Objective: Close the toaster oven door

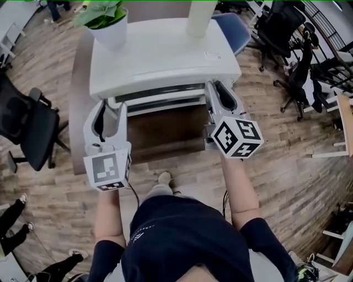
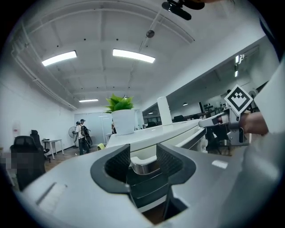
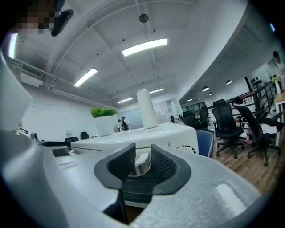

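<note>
A: Nearest first. What's the L side doing?
B: The left gripper (image 2: 142, 153) is sitting at approx 9 o'clock of the head view, pointing level at the oven front. Its jaws are standing apart w/ the shiny chrome door handle (image 2: 144, 167) btwn them; the pads aren't looking like they're pressing yet.
A: R side?
B: The right gripper (image 3: 142, 156) is sitting at approx 2 o'clock, jaws narrower & clamping the same handle at its other end.
A: And the door?
B: The dark glass door (image 1: 157, 95) is sitting at 12 o'clock just past both grippers, on the front of the white rounded toaster oven (image 1: 165, 55). It's looking upright or v. nearly so, i.e. close to shut; can't tell if it's seating fully.
A: So which step?
B: I'm reading it as the tail end of the closing. The next move's prob. calling for an even push from both ends toward 12 until the door's sitting flush, then jaws opening & backing straight off toward 6 w/o dragging the handle.
A: Anything beyond?
B: A green plant in a white pot (image 1: 105, 22) is standing on the oven top at 11 o'clock, a tall white cylinder (image 1: 198, 16) at 1. Black office chairs (image 1: 287, 33) are standing further off at 2.
</note>
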{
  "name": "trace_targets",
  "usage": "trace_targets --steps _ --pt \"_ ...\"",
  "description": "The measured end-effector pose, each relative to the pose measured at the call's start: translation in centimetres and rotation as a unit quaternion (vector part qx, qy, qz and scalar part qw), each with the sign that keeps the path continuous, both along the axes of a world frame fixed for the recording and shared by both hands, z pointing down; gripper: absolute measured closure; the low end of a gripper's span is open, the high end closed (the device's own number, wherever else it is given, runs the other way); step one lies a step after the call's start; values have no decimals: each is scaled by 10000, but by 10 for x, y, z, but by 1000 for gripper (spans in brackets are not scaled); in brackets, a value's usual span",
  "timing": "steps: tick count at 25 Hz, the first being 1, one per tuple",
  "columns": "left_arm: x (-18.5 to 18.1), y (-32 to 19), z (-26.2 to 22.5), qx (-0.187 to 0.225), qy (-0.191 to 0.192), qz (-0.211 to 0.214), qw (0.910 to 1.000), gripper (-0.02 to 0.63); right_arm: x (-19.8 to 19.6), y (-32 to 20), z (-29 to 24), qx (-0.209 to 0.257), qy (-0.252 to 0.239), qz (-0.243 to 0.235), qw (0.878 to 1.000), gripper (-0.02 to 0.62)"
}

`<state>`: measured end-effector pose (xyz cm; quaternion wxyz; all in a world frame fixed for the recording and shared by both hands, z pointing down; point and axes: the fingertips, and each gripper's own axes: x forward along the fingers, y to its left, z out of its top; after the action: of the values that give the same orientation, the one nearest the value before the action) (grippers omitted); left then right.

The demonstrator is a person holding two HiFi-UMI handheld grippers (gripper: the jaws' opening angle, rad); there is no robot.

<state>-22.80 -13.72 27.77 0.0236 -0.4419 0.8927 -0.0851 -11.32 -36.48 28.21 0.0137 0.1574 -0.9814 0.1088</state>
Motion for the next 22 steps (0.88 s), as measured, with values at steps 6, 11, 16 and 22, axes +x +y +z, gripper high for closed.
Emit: trace_targets --steps 6,11,16,22 --pt "11 7 2 29 141 96 9998 453 19 11 1 78 38 -64 9999 494" --pt "21 15 3 -34 165 6 9999 500 33 26 3 225 121 -135 9996 503" --pt "31 25 5 -30 289 -6 9996 541 48 39 3 294 116 -154 9994 562" --pt "48 30 9 -96 459 142 9988 586 65 55 7 352 173 -182 9991 592"
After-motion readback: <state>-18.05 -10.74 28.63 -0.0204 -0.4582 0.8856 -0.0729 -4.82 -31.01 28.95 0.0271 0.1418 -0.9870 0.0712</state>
